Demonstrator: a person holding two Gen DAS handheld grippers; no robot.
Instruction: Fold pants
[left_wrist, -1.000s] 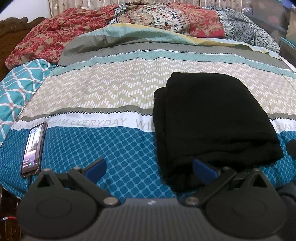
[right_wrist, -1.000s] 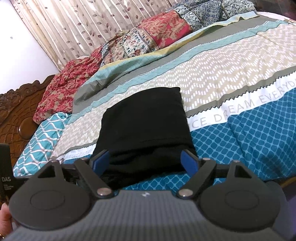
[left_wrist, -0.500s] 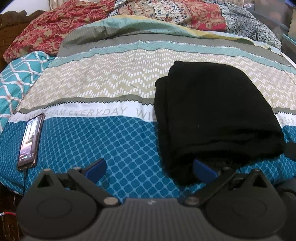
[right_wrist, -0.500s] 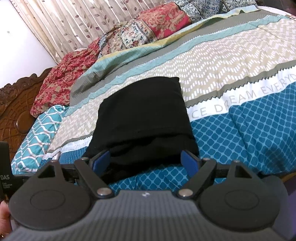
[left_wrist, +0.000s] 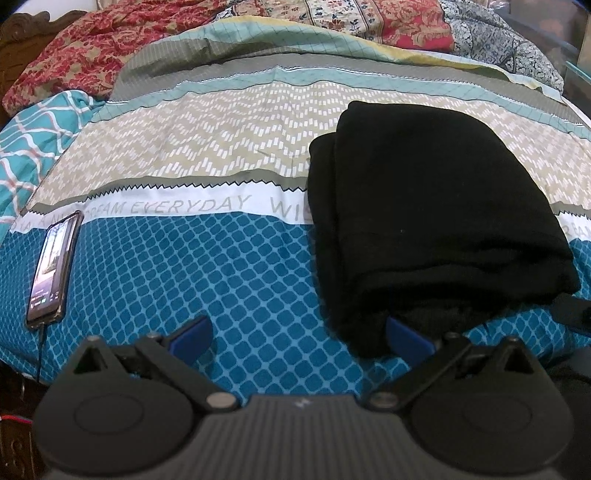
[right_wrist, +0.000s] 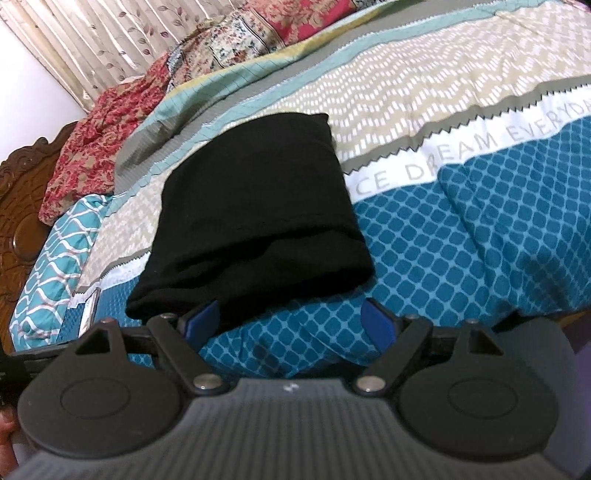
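Note:
The black pants (left_wrist: 424, 221) lie folded into a thick rectangle on the patterned bedspread (left_wrist: 221, 266). They also show in the right wrist view (right_wrist: 258, 206). My left gripper (left_wrist: 299, 338) is open and empty, just short of the pants' near left corner, its right blue pad beside the fabric edge. My right gripper (right_wrist: 291, 321) is open and empty, at the pants' near edge, its left blue pad close under the fold.
A phone (left_wrist: 53, 269) with a lit screen and cable lies on the bed at the left. Red floral bedding (left_wrist: 92, 55) and a teal wavy pillow (left_wrist: 26, 147) are piled at the far side. A carved wooden headboard (right_wrist: 18, 221) and curtain (right_wrist: 92, 44) stand behind.
Both grippers have pulled back a little from the folded pants and tilted down. The right view has swung and rolled slightly. The pants have not moved.

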